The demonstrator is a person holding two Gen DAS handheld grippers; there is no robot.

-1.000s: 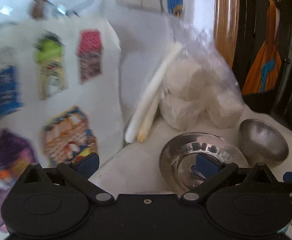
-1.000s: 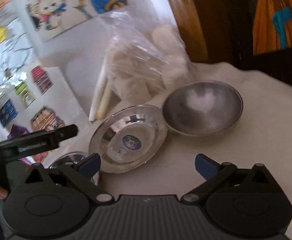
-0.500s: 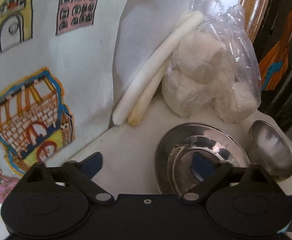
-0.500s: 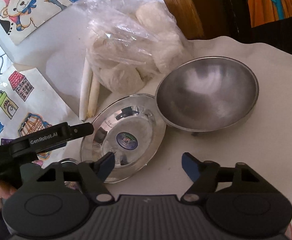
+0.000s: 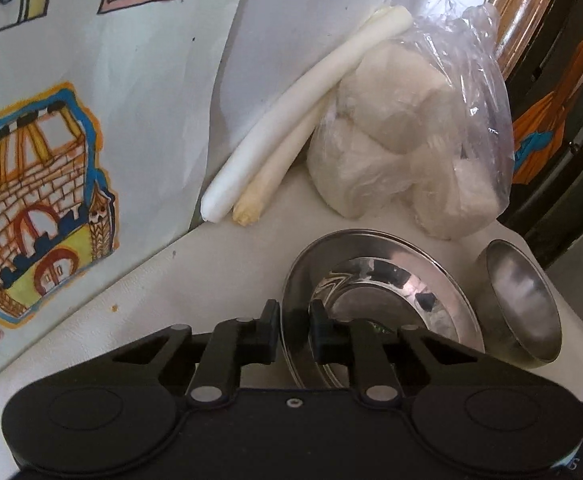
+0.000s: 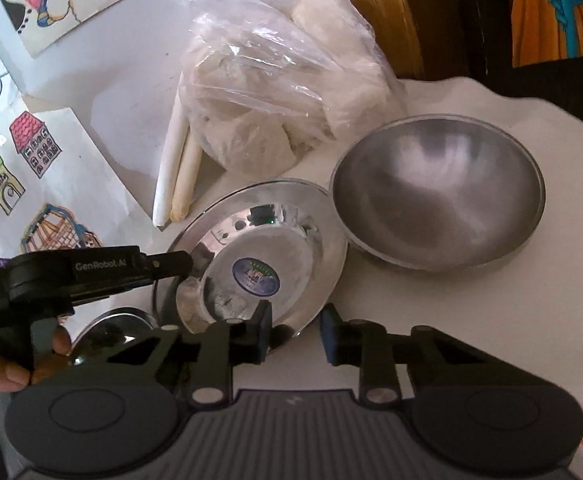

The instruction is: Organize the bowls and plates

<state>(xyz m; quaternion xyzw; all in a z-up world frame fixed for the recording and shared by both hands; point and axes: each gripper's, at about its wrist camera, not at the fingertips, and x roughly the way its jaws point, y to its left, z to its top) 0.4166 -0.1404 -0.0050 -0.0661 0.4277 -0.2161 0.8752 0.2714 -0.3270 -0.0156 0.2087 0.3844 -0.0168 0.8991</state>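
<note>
A shiny steel plate [image 5: 387,292] with a round sticker lies on the white table; it also shows in the right wrist view [image 6: 267,248]. My left gripper [image 5: 294,330] is shut on the plate's near-left rim, and it shows from the side in the right wrist view [image 6: 187,266]. A deep steel bowl [image 6: 439,196] sits just right of the plate, also in the left wrist view [image 5: 521,300]. My right gripper [image 6: 296,334] is partly closed over the plate's near rim, with a gap between its pads. A second steel dish [image 6: 111,332] peeks out lower left.
A clear plastic bag of white lumps [image 6: 275,100] and two white sticks [image 6: 175,172] lie behind the plate against the wall. Children's drawings [image 5: 39,184] hang on the left wall. A wooden frame [image 6: 375,12] and dark cabinet stand at the back right.
My left gripper moved forward and closed on the plate's rim. My right gripper came lower and closer to the plate, and its jaws narrowed.
</note>
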